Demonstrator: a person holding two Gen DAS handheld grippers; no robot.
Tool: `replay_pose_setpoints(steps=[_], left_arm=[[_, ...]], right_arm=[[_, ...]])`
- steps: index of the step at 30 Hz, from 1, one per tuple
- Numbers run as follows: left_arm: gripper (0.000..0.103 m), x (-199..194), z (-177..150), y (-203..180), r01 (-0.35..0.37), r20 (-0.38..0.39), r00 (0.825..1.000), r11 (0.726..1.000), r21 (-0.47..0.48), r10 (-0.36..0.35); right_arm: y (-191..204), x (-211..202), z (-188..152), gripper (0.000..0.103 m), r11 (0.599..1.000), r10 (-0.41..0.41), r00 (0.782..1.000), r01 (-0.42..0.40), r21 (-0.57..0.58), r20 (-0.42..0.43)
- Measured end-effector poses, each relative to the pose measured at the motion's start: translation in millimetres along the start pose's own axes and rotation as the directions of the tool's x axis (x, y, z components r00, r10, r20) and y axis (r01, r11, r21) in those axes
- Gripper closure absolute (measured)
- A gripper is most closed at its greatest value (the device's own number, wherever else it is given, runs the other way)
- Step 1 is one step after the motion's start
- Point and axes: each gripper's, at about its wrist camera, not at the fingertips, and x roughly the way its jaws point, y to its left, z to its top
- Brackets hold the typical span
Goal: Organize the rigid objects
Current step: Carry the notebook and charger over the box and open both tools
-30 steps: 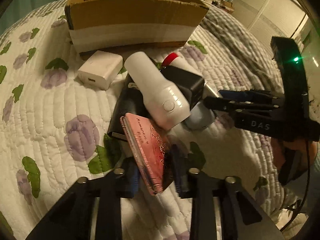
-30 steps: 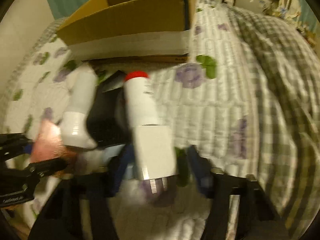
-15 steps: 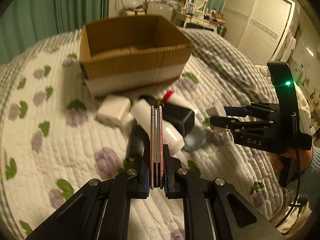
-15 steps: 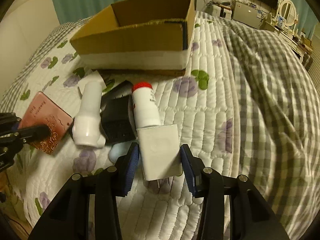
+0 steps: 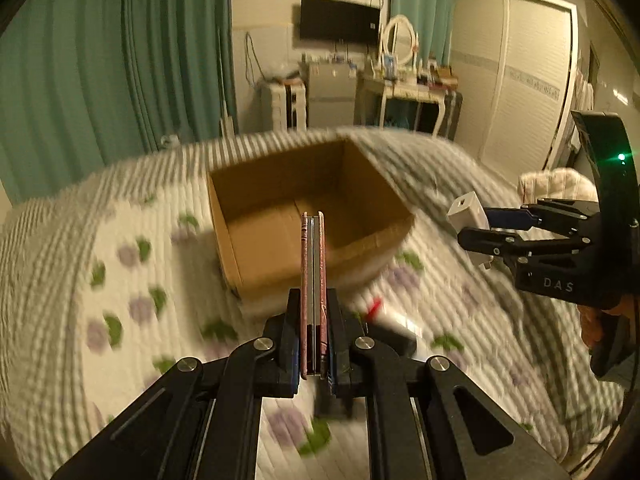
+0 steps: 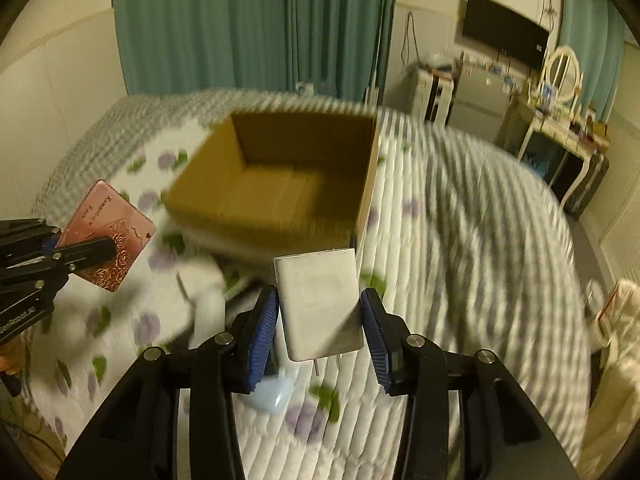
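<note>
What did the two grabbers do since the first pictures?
Both rose off the pile toward the box. The left gripper closed on the pink case and lifted it, edge-on. The right gripper picked up the white charger. Box, quilt and the red-capped bottle stayed put.

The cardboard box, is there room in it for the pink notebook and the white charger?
Yes. The cardboard box floor looks bare from wall to wall, so both fit. The left hand-held gripper holds the pink notebook, the right hand-held gripper the white charger. The quilt right of the box is free; in front of it, leftover things crowd.
</note>
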Motion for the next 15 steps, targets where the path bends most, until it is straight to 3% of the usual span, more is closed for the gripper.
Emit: replay_pose_setpoints(steps=[4, 9, 15], left_arm=[[0.093, 3.7, 49.8, 10.5, -0.02, 0.035, 0.999, 1.0, -0.003, 0.02], [0.093, 31.7, 101.6, 18.7, -0.101, 0.082, 0.992, 0.995, 0.007, 0.1], [0.093, 92.0, 95.6, 30.6, -0.135, 0.041, 0.99, 0.991, -0.011, 0.136]], right_arm=[[-1.4, -10.8, 49.7, 0.061, 1.0, -0.011, 0.999, 0.012, -0.024, 0.044], [0.9, 0.3, 110.6, 0.061, 0.996, -0.041, 0.997, 0.046, -0.077, 0.065], [-0.6, 59.1, 145.1, 0.061, 0.996, -0.058, 0.998, 0.06, -0.06, 0.028]])
